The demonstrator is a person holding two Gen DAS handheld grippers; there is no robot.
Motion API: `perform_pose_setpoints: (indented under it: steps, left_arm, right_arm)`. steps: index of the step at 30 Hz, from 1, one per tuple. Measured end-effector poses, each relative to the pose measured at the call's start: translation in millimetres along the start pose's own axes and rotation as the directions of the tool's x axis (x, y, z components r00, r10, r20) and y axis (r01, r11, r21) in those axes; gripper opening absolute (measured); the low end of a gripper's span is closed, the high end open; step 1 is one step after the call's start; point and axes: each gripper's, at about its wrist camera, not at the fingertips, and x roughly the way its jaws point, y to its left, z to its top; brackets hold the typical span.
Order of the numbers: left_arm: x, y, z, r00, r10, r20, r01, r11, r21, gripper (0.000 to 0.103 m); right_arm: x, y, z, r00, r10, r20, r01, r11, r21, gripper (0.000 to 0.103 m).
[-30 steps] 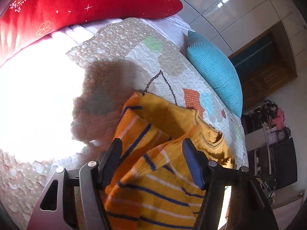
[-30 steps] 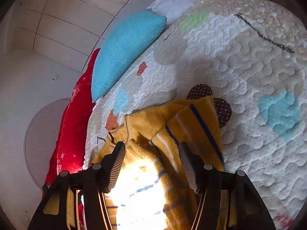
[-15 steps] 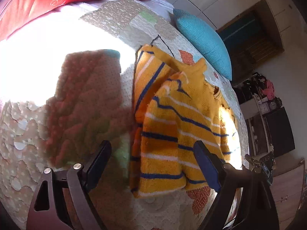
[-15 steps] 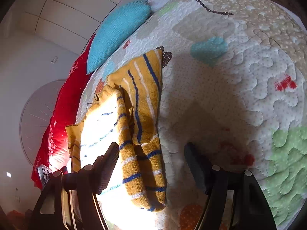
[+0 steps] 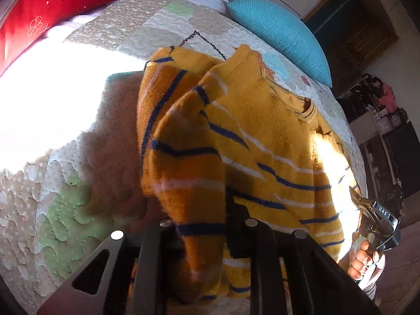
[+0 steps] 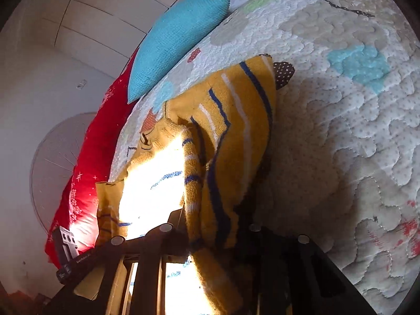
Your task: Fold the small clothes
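Observation:
A yellow sweater (image 5: 262, 136) with blue and white stripes lies partly folded on the quilted bedspread (image 5: 65, 197), sleeves turned in. My left gripper (image 5: 202, 223) is closing on its near left edge, with a fold of knit pinched between the jaws. My right gripper (image 6: 212, 228) is closing on the sweater (image 6: 236, 120) at the near right edge, with fabric bunched between its jaws. In the left wrist view the right gripper (image 5: 378, 220) shows at the far right in a person's hand (image 5: 365, 260). In the right wrist view the left gripper's body (image 6: 65, 244) shows at lower left.
A teal cushion (image 5: 278, 31) and a red pillow (image 5: 65, 2) lie at the far side of the bed. Dark furniture (image 5: 393, 141) with small items stands beyond the bed's right edge. Bright sunlight washes out part of the bedspread (image 6: 341, 131) and the sweater.
Half a second ago both grippers stood open over the flat sweater. Both have since moved in to its near edge and closed on the fabric, which now bunches up between the jaws.

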Motion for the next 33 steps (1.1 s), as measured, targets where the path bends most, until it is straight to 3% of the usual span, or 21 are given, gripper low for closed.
perform_pose_setpoints:
  steps: [5, 8, 10, 13, 15, 18, 20, 22, 25, 27, 28, 31, 33]
  left_arm:
    - [-41, -5, -8, 0.998, -0.063, -0.004, 0.063, 0.998, 0.009, 0.016]
    - [-51, -9, -25, 0.999, -0.043, -0.028, 0.044, 0.998, 0.034, 0.016]
    - [-50, -4, -38, 0.998, -0.035, -0.051, 0.036, 0.999, 0.021, 0.017]
    - [-44, 14, -53, 0.999, 0.033, -0.043, -0.033, 0.999, -0.006, 0.019]
    - [-45, 35, -57, 0.999, -0.001, -0.040, -0.002, 0.998, -0.062, 0.030]
    - [-66, 54, -63, 1.000, 0.014, 0.012, -0.013, 0.997, -0.081, 0.047]
    - [-84, 53, -68, 0.995, 0.076, 0.071, -0.073, 0.997, -0.035, 0.049]
    - [-100, 42, -76, 0.983, 0.130, 0.133, -0.134, 0.991, 0.020, 0.050]
    - [-112, 11, -78, 0.972, 0.104, 0.209, -0.130, 0.984, 0.119, 0.055]
    - [-105, -13, -70, 0.977, 0.047, 0.210, -0.085, 0.981, 0.175, 0.068]
    - [-97, -24, -65, 0.979, 0.030, 0.200, -0.069, 0.979, 0.194, 0.069]
    - [-59, -44, -39, 0.987, 0.018, 0.162, -0.050, 0.979, 0.197, 0.069]
    - [-29, -39, -16, 0.986, 0.080, 0.149, -0.104, 0.981, 0.161, 0.069]
  right_arm:
    - [-37, 10, -4, 0.998, 0.062, -0.016, -0.062, 0.998, -0.008, 0.021]
    - [-54, 13, -20, 0.997, 0.061, -0.046, -0.063, 0.997, -0.037, 0.021]
    - [-60, 5, -32, 0.997, 0.041, -0.058, -0.043, 0.998, -0.036, 0.022]
    - [-62, -16, -47, 0.997, -0.050, -0.065, 0.048, 0.998, -0.030, 0.030]
    - [-71, -30, -52, 0.997, -0.048, -0.052, 0.049, 0.999, 0.010, 0.038]
    - [-103, -27, -47, 0.996, -0.082, 0.045, 0.083, 0.996, -0.027, 0.039]
    - [-124, -9, -42, 0.985, -0.112, 0.132, 0.126, 0.987, -0.104, 0.039]
    - [-131, 14, -38, 0.984, -0.073, 0.162, 0.101, 0.980, -0.172, 0.039]
    - [-107, 52, -34, 0.993, -0.049, 0.109, 0.080, 0.953, -0.293, 0.046]
    - [-71, 71, -37, 0.996, -0.077, 0.043, 0.087, 0.934, -0.347, 0.046]
    - [-50, 78, -39, 0.995, -0.099, 0.012, 0.096, 0.925, -0.366, 0.046]
    - [-1, 87, -41, 0.976, -0.219, 0.019, 0.205, 0.874, -0.440, 0.046]
    - [24, 78, -35, 0.952, -0.301, 0.056, 0.290, 0.830, -0.477, 0.046]
